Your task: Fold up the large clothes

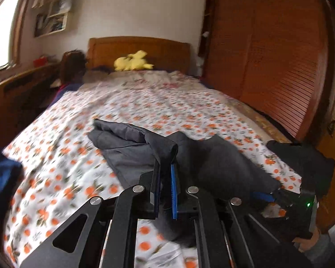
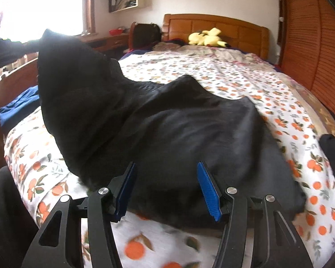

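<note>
L gripper point(image 1: 166, 167) clamping dark garment point(image 2: 167, 122) edge, lifting it off floral bedsheet point(image 2: 234, 78). R gripper point(image 2: 166, 178) jaws standing apart over cloth, gripping nothing.

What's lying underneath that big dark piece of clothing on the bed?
The dark garment rests on the bedspread, white with printed oranges, which shows all around it. Whatever lies beneath its middle is covered, so I cannot tell if anything else is there.

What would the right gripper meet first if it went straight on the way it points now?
Most likely the dark garment spread on the bed: the open right gripper points straight at it, though the gap is hard to judge.
</note>
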`<state>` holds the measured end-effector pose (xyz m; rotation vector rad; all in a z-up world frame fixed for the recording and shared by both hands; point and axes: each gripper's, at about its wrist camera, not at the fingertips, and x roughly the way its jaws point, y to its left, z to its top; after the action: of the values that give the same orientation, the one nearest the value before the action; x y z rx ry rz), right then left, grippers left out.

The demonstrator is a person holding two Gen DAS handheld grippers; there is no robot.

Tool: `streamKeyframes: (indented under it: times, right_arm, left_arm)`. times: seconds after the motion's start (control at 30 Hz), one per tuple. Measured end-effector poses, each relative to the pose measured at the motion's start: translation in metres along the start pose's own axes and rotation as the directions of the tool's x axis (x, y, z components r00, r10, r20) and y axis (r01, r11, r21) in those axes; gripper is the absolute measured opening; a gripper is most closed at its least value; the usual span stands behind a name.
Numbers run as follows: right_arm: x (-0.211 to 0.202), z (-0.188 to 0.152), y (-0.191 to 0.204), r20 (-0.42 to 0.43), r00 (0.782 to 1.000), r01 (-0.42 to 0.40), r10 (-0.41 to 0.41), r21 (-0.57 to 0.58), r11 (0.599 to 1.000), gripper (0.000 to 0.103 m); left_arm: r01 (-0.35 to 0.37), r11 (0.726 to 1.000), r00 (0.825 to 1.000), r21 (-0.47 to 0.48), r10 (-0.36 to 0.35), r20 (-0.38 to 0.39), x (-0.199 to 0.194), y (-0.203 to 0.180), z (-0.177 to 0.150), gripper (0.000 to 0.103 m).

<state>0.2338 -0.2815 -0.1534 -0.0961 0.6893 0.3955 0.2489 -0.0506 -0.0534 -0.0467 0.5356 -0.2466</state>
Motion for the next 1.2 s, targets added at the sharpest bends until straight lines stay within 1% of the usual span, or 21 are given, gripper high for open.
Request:
streamKeyframes:
  times: [0.17, 0.27, 0.33, 0.4, 0.47, 0.5, 0.57, 0.6, 0.63, 0.67, 0.7, 0.73, 0.77, 0.8, 0.87, 0.93, 1.0, 1.03, 1.1, 1.13, 1.2]
  right_arm:
    - [-0.019, -0.01, -0.027, 0.026, 0.999, 0.032, -0.034, 0.056, 0.998, 0.054]
    - [-0.026, -0.018, -0.041, 0.024, 0.999, 0.045, -0.047, 0.079, 0.996, 0.054]
    - [-0.029, -0.023, -0.052, 0.02, 0.999, 0.038, -0.041, 0.102, 0.994, 0.052]
    - [-0.031, -0.029, -0.06, 0.014, 0.999, 0.041, -0.042, 0.111, 0.993, 0.048]
    - [-0.033, -0.033, -0.064, 0.011, 0.999, 0.041, -0.043, 0.115, 0.993, 0.048]
    - [-0.035, -0.035, -0.066, 0.013, 0.999, 0.043, -0.044, 0.116, 0.992, 0.048]
    - [-0.04, -0.038, -0.067, 0.019, 0.999, 0.046, -0.049, 0.121, 0.992, 0.048]
    - [-0.042, -0.039, -0.068, 0.022, 0.999, 0.045, -0.048, 0.125, 0.991, 0.048]
    - [-0.044, -0.04, -0.069, 0.023, 0.999, 0.046, -0.05, 0.126, 0.991, 0.048]
    - [-0.046, -0.04, -0.07, 0.025, 0.998, 0.048, -0.051, 0.128, 0.991, 0.048]
    - [-0.047, -0.04, -0.071, 0.03, 0.998, 0.046, -0.05, 0.13, 0.99, 0.048]
    - [-0.049, -0.039, -0.072, 0.033, 0.998, 0.046, -0.051, 0.131, 0.99, 0.048]
    - [-0.051, -0.039, -0.073, 0.037, 0.998, 0.048, -0.054, 0.133, 0.99, 0.048]
    - [-0.052, -0.039, -0.074, 0.04, 0.998, 0.05, -0.056, 0.134, 0.99, 0.048]
    - [-0.057, -0.037, -0.076, 0.051, 0.997, 0.052, -0.06, 0.14, 0.989, 0.048]
    - [-0.063, -0.033, -0.078, 0.066, 0.996, 0.048, -0.058, 0.148, 0.988, 0.048]
    - [-0.069, -0.026, -0.078, 0.089, 0.994, 0.043, -0.057, 0.149, 0.988, 0.048]
    - [-0.071, -0.023, -0.078, 0.098, 0.994, 0.042, -0.057, 0.148, 0.988, 0.048]
    - [-0.075, -0.014, -0.076, 0.12, 0.992, 0.031, -0.05, 0.149, 0.988, 0.048]
    - [-0.076, -0.01, -0.074, 0.13, 0.991, 0.026, -0.045, 0.146, 0.989, 0.048]
    - [-0.078, 0.001, -0.07, 0.152, 0.988, 0.017, -0.038, 0.138, 0.99, 0.048]
  left_arm:
    - [0.095, 0.991, 0.995, 0.094, -0.095, -0.005, 0.025, -0.07, 0.017, 0.007]
    - [0.171, 0.978, 0.985, 0.119, -0.168, -0.032, 0.045, -0.109, 0.02, 0.006]
    - [0.198, 0.968, 0.98, 0.157, -0.191, -0.057, 0.06, -0.137, 0.017, 0.006]
    - [0.238, 0.959, 0.97, 0.157, -0.227, -0.086, 0.073, -0.151, 0.013, 0.006]
    - [0.269, 0.95, 0.96, 0.159, -0.252, -0.12, 0.086, -0.164, 0.006, 0.007]
    - [0.272, 0.948, 0.959, 0.166, -0.252, -0.133, 0.091, -0.169, 0.003, 0.007]
    - [0.262, 0.949, 0.961, 0.177, -0.238, -0.143, 0.096, -0.171, -0.005, 0.009]
    - [0.258, 0.95, 0.961, 0.177, -0.233, -0.147, 0.097, -0.17, -0.005, 0.013]
    - [0.26, 0.95, 0.96, 0.172, -0.235, -0.152, 0.098, -0.169, -0.006, 0.014]
    - [0.262, 0.95, 0.96, 0.169, -0.238, -0.148, 0.095, -0.167, -0.007, 0.019]
    - [0.267, 0.949, 0.959, 0.169, -0.244, -0.144, 0.093, -0.166, -0.007, 0.03]
    - [0.27, 0.947, 0.959, 0.173, -0.248, -0.139, 0.089, -0.165, -0.006, 0.037]
    - [0.27, 0.945, 0.96, 0.184, -0.25, -0.126, 0.082, -0.165, -0.006, 0.045]
    - [0.265, 0.944, 0.962, 0.197, -0.246, -0.116, 0.075, -0.162, -0.005, 0.047]
    - [0.25, 0.943, 0.967, 0.22, -0.234, -0.097, 0.065, -0.16, -0.005, 0.048]
    - [0.238, 0.946, 0.971, 0.221, -0.225, -0.081, 0.056, -0.153, -0.005, 0.054]
    - [0.217, 0.953, 0.976, 0.213, -0.209, -0.059, 0.048, -0.143, -0.007, 0.064]
    - [0.207, 0.956, 0.978, 0.21, -0.2, -0.053, 0.046, -0.139, -0.008, 0.065]
    - [0.18, 0.962, 0.984, 0.204, -0.174, -0.046, 0.043, -0.125, -0.012, 0.072]
    - [0.172, 0.965, 0.985, 0.199, -0.166, -0.046, 0.043, -0.12, -0.013, 0.074]
    - [0.15, 0.972, 0.988, 0.182, -0.144, -0.049, 0.043, -0.105, -0.018, 0.084]
